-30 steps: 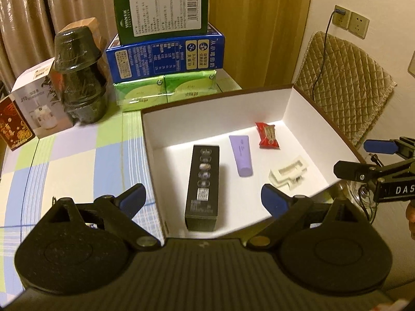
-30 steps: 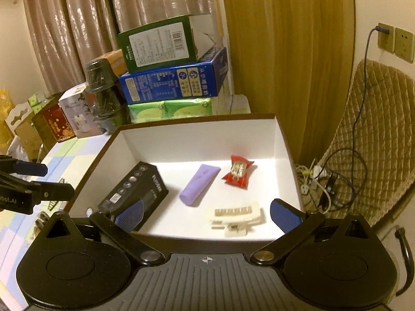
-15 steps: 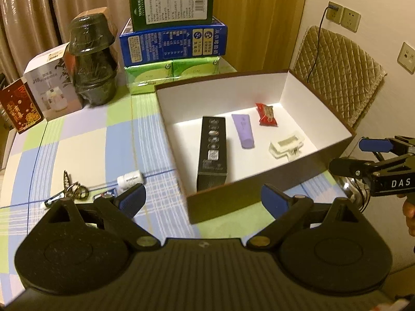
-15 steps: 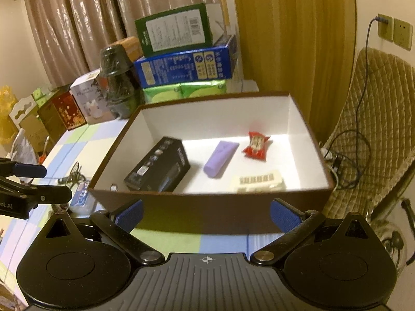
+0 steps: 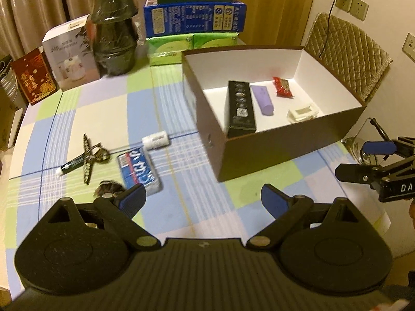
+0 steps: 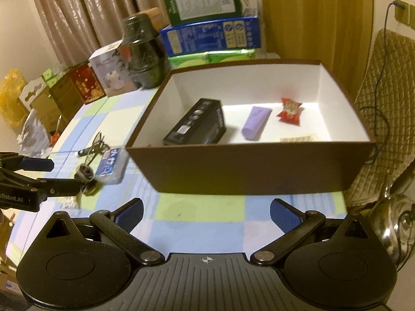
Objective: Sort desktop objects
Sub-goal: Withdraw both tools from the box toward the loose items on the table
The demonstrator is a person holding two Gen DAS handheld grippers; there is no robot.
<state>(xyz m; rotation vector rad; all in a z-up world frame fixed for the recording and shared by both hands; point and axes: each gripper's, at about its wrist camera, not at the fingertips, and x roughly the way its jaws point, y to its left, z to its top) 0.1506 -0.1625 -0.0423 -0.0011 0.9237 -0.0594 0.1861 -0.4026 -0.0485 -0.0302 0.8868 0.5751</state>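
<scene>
A brown box (image 5: 285, 153) (image 6: 246, 171) with a white inside stands on the checked tablecloth. In it lie a black carton (image 5: 240, 108) (image 6: 197, 125), a purple tube (image 5: 263, 99) (image 6: 255, 121), a red snack packet (image 5: 282, 86) (image 6: 290, 110) and a cream clip (image 5: 302, 112). Left of the box lie a blue pack (image 5: 138, 171) (image 6: 111, 164), a white roll (image 5: 155, 141), a small dark tube (image 5: 74, 164), a bronze hair clip (image 5: 89, 155) and a dark round piece (image 5: 107, 189). My left gripper (image 5: 202, 199) and right gripper (image 6: 206, 212) are both open and hold nothing, in front of the box.
Stacked cartons (image 5: 194, 18), a wrapped dark pot (image 5: 114, 28) and gift boxes (image 5: 70, 54) line the table's back. A quilted chair (image 5: 347, 54) stands right of the table. A metal kettle (image 6: 396, 228) is off the right edge.
Both grippers have drawn back from over the box toward the table's front, so the loose items left of the box have come into view. Nothing was picked up.
</scene>
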